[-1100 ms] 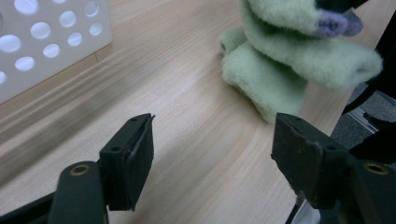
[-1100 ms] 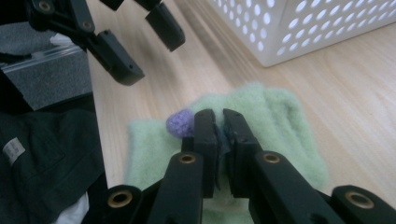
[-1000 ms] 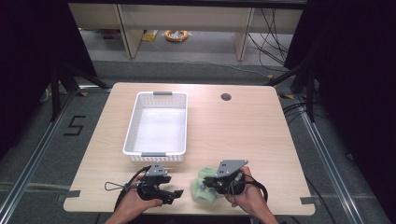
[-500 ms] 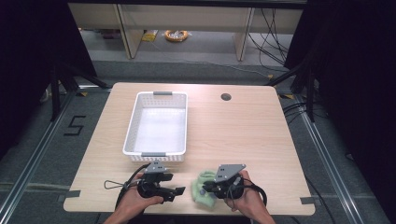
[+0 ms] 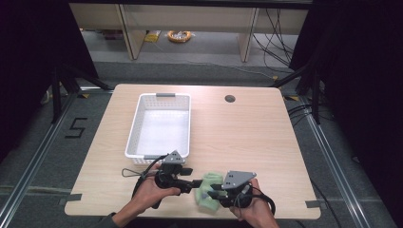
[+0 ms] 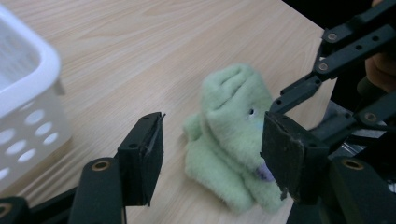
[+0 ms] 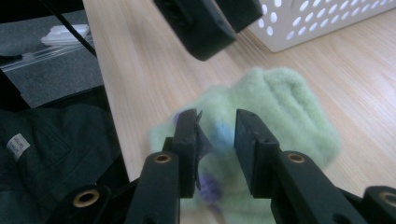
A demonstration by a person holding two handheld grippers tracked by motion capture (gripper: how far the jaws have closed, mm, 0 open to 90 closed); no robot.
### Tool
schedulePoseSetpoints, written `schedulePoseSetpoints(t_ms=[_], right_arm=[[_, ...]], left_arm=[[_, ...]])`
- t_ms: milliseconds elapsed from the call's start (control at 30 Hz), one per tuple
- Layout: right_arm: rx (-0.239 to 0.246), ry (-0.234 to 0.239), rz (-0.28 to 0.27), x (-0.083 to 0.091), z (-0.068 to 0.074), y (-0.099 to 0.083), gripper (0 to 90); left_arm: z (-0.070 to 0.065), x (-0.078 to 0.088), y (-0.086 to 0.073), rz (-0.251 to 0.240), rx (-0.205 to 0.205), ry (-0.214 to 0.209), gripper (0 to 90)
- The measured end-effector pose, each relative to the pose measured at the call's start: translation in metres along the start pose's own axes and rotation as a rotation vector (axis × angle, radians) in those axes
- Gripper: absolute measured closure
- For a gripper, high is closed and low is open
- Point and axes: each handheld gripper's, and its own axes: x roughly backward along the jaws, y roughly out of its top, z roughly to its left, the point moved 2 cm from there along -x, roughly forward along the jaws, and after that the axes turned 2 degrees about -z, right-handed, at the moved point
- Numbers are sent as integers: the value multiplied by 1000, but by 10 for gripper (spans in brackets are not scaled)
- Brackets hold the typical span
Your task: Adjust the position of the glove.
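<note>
A light green plush toy lies on the wooden table near its front edge. My left gripper reaches it from the left. In the left gripper view the toy sits between the jaws of that gripper, which have just been closing; the left pad stands clear of it. My right gripper comes from the right. Its jaws have just been opening and stand slightly apart over the toy, with plush showing in the gap.
A white perforated basket stands empty behind the grippers; its corner is close to my left jaw and its wall is beyond the toy. A round cable hole is at the table's back. Dark cloth lies off the front edge.
My left gripper has moved right, up to the plush toy, and its jaws have narrowed around it. The right gripper has stayed put and loosened its jaws on the toy.
</note>
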Motion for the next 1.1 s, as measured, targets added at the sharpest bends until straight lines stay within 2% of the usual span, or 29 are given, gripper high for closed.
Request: schedulePoseSetpoints(t_ms=[33,133,200,300,333,367,467,500,533,600,633,667,700,767,800,833,900,933,1000,1100], right_arm=[[-6,-7,-2,2,2,-1,676],[-15,-33,4,7,7,-5,639],[-41,-40,16,8,11,-9,608],[-39,-41,46,6,16,-14,582],[-52,-49,54,6,18,-15,586],[-41,-48,54,4,20,-16,589],[-65,-72,74,1,22,-18,566],[-57,-82,61,-2,22,-19,555],[-71,-83,89,-2,24,-20,543],[-61,-99,83,-5,24,-22,534],[-65,-102,102,-5,25,-22,535],[-65,-106,103,-7,25,-23,536],[-79,-117,103,-8,26,-24,541],[-91,-136,105,-9,24,-25,544],[-114,-140,118,-7,22,-26,545],[-145,-148,102,-8,21,-26,546],[-166,-147,78,-7,17,-28,554],[-186,-135,87,-6,17,-27,559],[-192,-139,46,-6,14,-26,583],[-226,-126,68,-5,11,-26,667]], left_arm=[[0,-3,2,0,19,-3,388],[2,-10,5,10,23,-7,384],[3,-16,7,18,31,-23,384],[2,-24,10,33,33,-30,382],[3,-26,11,34,27,-33,379],[3,-28,12,36,28,-33,378],[4,-34,14,43,29,-39,364],[5,-36,14,48,28,-49,363],[5,-38,14,47,33,-46,361],[5,-40,13,56,32,-54,364],[4,-42,12,56,32,-54,374],[4,-43,12,60,21,-51,387],[5,-43,11,70,24,-66,397],[5,-44,8,81,16,-56,431],[5,-44,7,80,14,-54,449],[6,-43,7,89,5,-68,471],[6,-42,6,83,-3,-69,555],[5,-41,5,82,-7,-63,596],[3,-40,5,73,-12,-64,645],[3,-40,4,79,-28,-57,701]])
